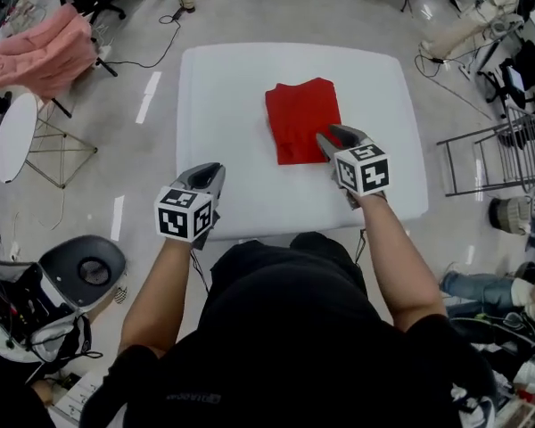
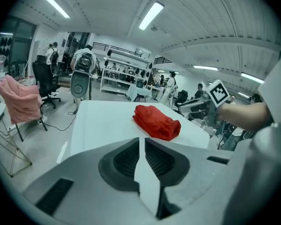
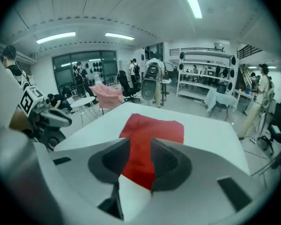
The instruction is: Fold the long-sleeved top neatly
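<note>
Left gripper (image 2: 142, 144) first: its jaws are clenched together with nothing in them. Just a sliver of white tabletop (image 1: 223, 87) shows through the crack. The jaws of the right gripper (image 3: 140, 146) are released, with a clear gap between them. You can see red cloth through that gap, but the pads aren't pressing on it, so I'd call that one empty too.

Moving outward, the head view puts the right gripper over the near right corner of the red top (image 1: 301, 119), very close to it or maybe brushing it, I can't tell which. The left gripper hangs over the near edge of the tabletop, well apart from the top.

The top itself lies a bit right of centre on the tabletop, already down to a compact rectangle with the sleeves tucked out of sight. The edges look fairly square, though it's a little puffy on the side facing the left gripper.

So my read is that the folding is basically done and we're at the tidy-up or let-go stage. If another touch is wanted, the right jaws would have to drop onto that near corner and pinch every layer at once so the stack doesn't slide apart. The left jaws would need to open and come across first. Otherwise, both just back off without snagging the cloth.
</note>
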`<control>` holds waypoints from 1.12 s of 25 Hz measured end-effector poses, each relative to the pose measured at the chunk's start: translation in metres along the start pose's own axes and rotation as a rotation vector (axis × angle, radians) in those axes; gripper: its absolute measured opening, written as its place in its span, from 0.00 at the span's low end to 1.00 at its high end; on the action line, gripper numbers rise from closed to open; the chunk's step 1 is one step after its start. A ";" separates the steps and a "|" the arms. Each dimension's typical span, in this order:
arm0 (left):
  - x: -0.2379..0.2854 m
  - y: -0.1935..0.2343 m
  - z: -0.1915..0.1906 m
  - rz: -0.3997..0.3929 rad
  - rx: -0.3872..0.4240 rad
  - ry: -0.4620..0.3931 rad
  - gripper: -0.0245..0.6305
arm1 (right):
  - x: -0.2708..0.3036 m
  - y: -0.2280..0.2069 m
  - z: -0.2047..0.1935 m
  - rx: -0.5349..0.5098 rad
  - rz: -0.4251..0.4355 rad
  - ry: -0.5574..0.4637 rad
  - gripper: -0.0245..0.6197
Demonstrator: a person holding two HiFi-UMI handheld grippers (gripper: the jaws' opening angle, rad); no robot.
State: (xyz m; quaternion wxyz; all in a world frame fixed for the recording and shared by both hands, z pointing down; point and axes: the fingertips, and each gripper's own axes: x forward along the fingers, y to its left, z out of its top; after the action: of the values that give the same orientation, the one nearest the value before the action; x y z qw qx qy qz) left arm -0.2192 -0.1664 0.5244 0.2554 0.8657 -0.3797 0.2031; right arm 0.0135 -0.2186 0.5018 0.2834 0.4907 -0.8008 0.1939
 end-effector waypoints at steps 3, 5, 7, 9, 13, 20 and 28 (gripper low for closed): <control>0.035 -0.021 0.018 -0.068 0.066 0.038 0.16 | -0.016 -0.033 -0.044 -0.001 -0.078 0.068 0.26; 0.060 -0.046 0.016 -0.124 0.119 0.095 0.19 | -0.019 -0.047 -0.068 -0.018 -0.110 0.106 0.26; 0.085 -0.074 0.007 -0.177 0.138 0.152 0.20 | -0.019 -0.052 -0.086 -0.044 -0.121 0.132 0.26; 0.109 -0.095 -0.002 -0.213 0.136 0.189 0.20 | -0.013 -0.053 -0.099 -0.062 -0.116 0.152 0.27; 0.150 -0.101 -0.017 -0.192 0.142 0.237 0.22 | 0.009 -0.047 -0.111 -0.088 -0.088 0.176 0.29; 0.174 -0.076 -0.046 -0.105 0.004 0.323 0.18 | 0.034 -0.035 -0.121 -0.176 -0.065 0.200 0.30; 0.134 -0.103 0.006 -0.201 -0.145 0.167 0.07 | 0.018 -0.055 -0.126 -0.185 -0.046 0.203 0.27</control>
State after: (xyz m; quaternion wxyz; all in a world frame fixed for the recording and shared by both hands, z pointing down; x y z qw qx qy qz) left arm -0.0559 -0.1846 0.5628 0.3669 0.8588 -0.2820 0.2197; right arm 0.0898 -0.1811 0.6116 0.4111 0.4585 -0.7712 0.1613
